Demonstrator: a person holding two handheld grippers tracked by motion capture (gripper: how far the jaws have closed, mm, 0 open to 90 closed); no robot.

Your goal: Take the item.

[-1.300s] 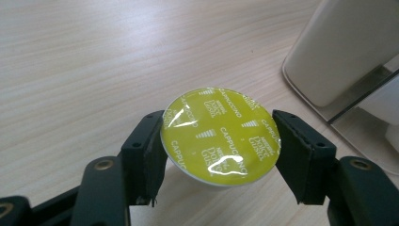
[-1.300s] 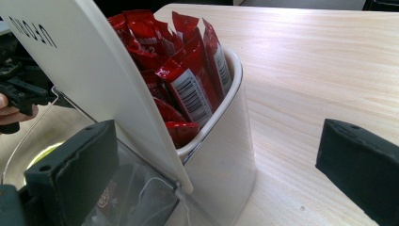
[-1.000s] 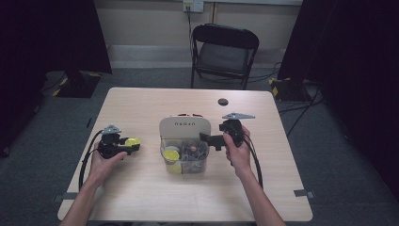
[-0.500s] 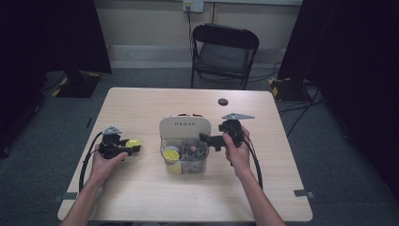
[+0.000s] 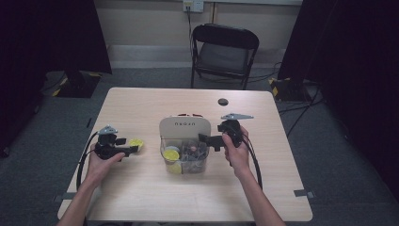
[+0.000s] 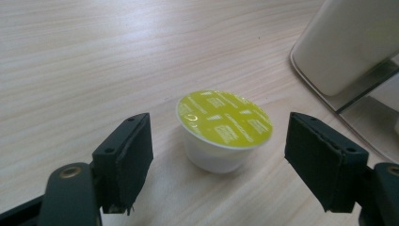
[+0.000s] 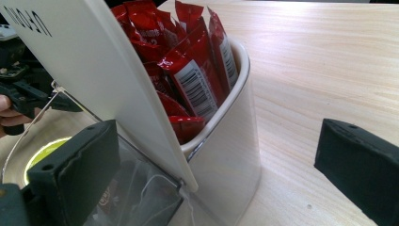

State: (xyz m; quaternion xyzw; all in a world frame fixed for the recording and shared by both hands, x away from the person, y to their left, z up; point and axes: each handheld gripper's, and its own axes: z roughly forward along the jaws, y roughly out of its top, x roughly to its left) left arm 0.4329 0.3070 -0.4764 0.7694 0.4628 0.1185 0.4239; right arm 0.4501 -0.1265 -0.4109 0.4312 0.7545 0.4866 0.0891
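The yellow-lidded capsule [image 6: 224,131] is shown set upright on the worktop [image 5: 141,193], freed between the just-opened jaws of the left gripper [image 6: 219,160], while the organiser [image 7: 226,155] is steadied within the right gripper [image 7: 226,174], whose jaws are spread open.

left gripper [image 6: 219,160] fingers just opened, yellow-lidded pod [image 6: 224,129] seemingly released
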